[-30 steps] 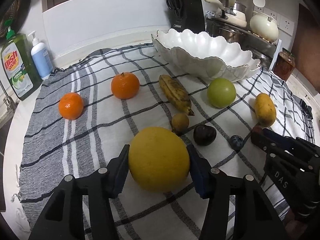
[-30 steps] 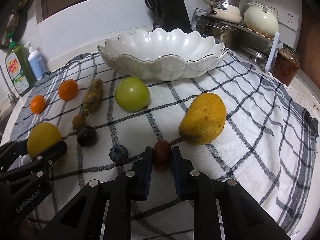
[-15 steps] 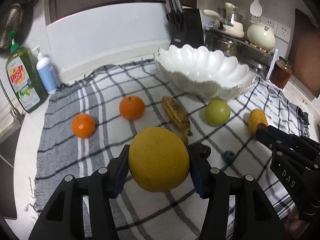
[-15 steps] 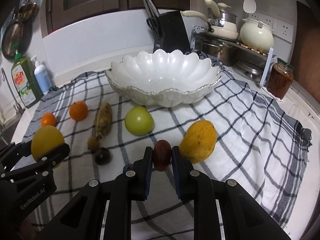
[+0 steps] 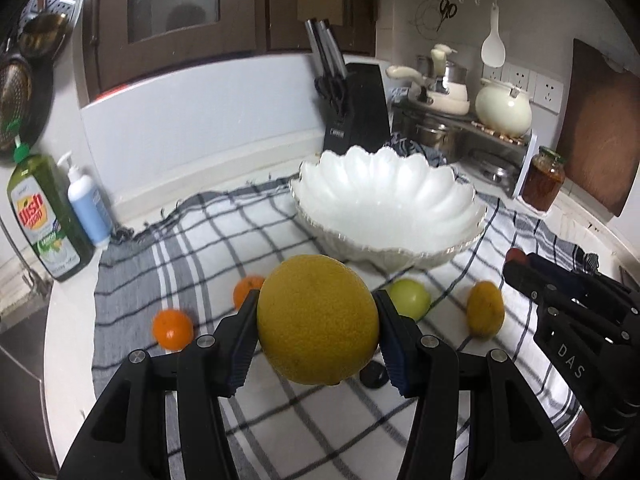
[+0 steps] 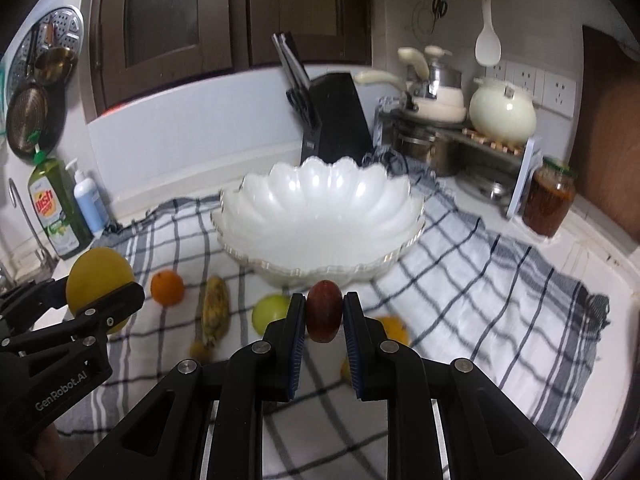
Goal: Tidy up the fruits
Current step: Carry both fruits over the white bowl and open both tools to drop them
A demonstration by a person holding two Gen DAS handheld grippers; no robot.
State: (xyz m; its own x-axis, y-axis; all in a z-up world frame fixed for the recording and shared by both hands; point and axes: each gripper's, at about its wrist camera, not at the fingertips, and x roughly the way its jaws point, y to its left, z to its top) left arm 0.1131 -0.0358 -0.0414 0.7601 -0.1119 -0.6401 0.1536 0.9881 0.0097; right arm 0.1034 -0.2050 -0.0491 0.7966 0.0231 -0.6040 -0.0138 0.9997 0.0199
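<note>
Bowl (image 6: 320, 216), centre of frame, holds no fruit: nothing sorted yet. On the checked cloth (image 6: 480, 280) covering the bench, lower part of frame: two oranges (image 5: 173, 329), green apple (image 5: 410, 298), mango (image 5: 485, 309), banana (image 6: 215, 314), plus small dark fruits, blurred, probably a plum among them.

Left claw (image 5: 318, 334): spread wide, clamped on large yellow citrus (image 5: 318, 320), lifted clear of cloth, lower centre of left view.

Right claw (image 6: 324, 320): narrow gap, pinching small dark-red fruit (image 6: 324, 316), raised just before the bowl's near rim.

Judgement: both loads are in transit to the bowl; all the other fruit is left.
</note>
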